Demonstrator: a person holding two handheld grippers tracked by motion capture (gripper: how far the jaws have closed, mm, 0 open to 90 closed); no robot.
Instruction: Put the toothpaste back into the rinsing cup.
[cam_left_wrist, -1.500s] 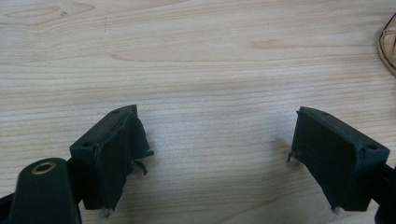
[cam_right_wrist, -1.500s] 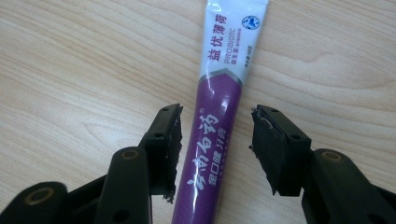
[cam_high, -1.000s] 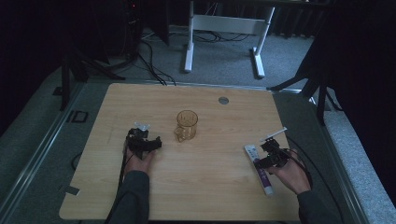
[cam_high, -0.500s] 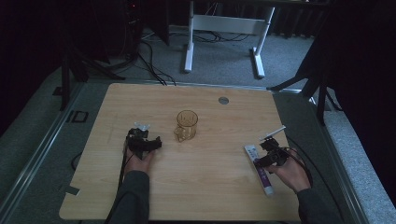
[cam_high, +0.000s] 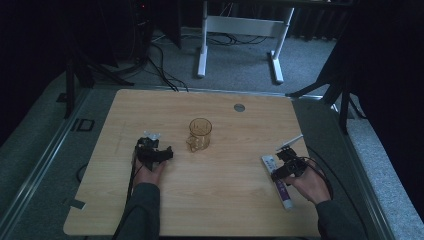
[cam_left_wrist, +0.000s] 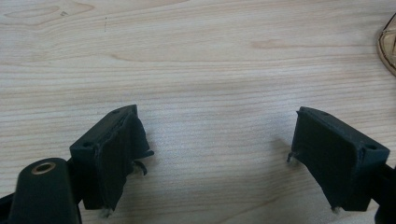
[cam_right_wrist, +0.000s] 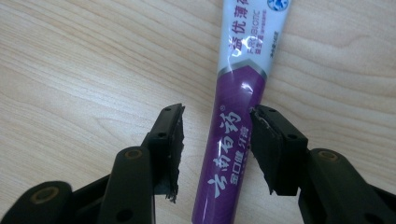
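Worktop (cam_high: 210, 210): toothpaste tube (cam_right_wrist: 233, 140) lies flat near its right edge, long axis running straight out between the right tongs (cam_right_wrist: 215, 135). Their jaws have just been closing, a gap left on the left side, right pad at the tube's edge. Left tongs (cam_left_wrist: 217, 140) wide, empty, well apart.

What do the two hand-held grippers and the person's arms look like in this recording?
Both the left gripper and the right gripper are black, each with two blocky jaws faced with worn, frayed-edged dark pads. Round brass-coloured bushings sit in the jaw arms. A thin dark cable trails from the left one, and another loops beside the right. The person wears dark grey-green long sleeves.
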